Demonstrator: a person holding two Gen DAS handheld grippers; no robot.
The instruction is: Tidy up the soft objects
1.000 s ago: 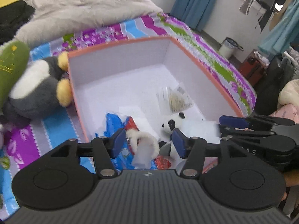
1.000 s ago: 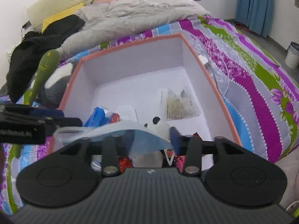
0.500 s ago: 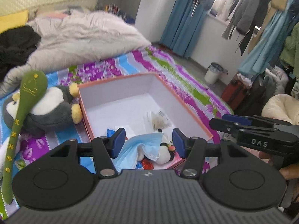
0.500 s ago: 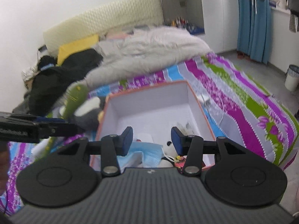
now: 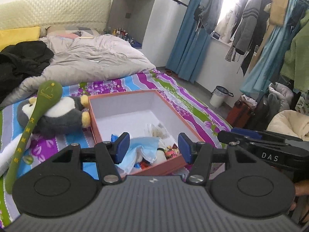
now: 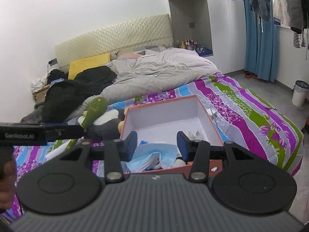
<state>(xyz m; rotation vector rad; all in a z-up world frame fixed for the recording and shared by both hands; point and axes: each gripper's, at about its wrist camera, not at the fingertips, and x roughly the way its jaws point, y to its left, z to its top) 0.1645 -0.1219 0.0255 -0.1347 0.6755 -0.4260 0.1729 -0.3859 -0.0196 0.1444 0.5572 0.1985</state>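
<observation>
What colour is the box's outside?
Orange-red outside, white inside; the box shows best in the left wrist view.

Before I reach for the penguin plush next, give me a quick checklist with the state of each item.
1. Left gripper empty, jaws apart: ok.
2. Right gripper empty, jaws apart: ok.
3. Box has free room at its far end: ok.
4. Blue face mask lies inside the box: ok.
5. Penguin plush free to lift: not ok, the green spoon-shaped plush lies across it.
6. Penguin fits in the box: cannot tell.
</observation>
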